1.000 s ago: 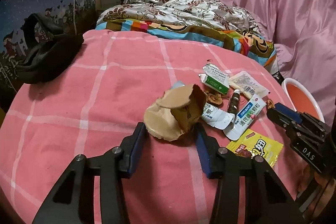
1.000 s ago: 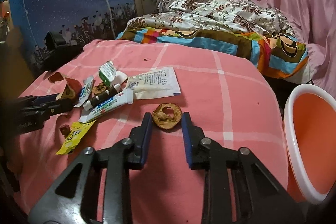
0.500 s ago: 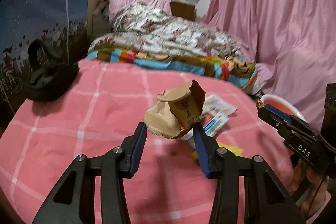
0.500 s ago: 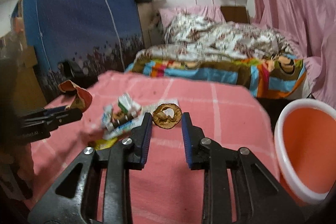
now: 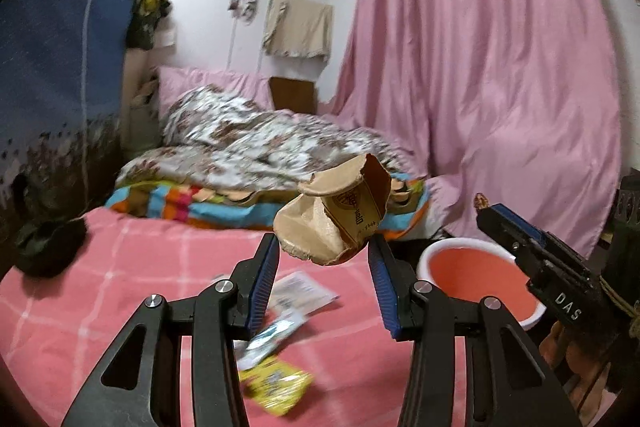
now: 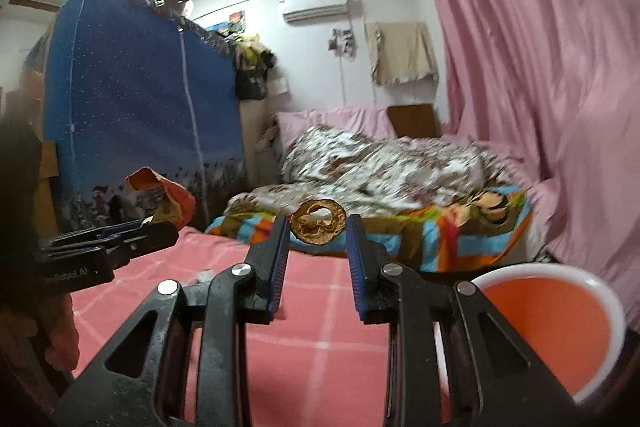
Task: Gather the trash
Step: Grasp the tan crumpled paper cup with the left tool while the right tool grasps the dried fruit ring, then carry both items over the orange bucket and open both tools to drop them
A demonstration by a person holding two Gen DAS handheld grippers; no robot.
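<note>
My left gripper [image 5: 323, 251] is shut on a torn brown paper cup [image 5: 334, 213] and holds it in the air above the pink checked table [image 5: 132, 291]. My right gripper [image 6: 318, 225] is shut on a round brown walnut shell [image 6: 318, 223], also lifted off the table. The orange bin with a white rim [image 6: 556, 323] stands low at the right of the table, below and right of both grippers; it also shows in the left wrist view [image 5: 476, 275]. Wrappers stay on the table: a white packet [image 5: 300, 293], a toothpaste-like sachet [image 5: 272, 337] and a yellow packet [image 5: 276, 387].
A bed with a patterned quilt [image 6: 384, 163] lies behind the table. A pink curtain [image 6: 532, 87] hangs at the right and a blue fabric wardrobe [image 6: 132, 115] stands at the left. A dark bag [image 5: 48, 247] rests on the table's far left edge.
Both grippers have risen from the table and tilted upward, carrying the paper cup and the walnut shell. The views now show the room and more of the orange bin.
</note>
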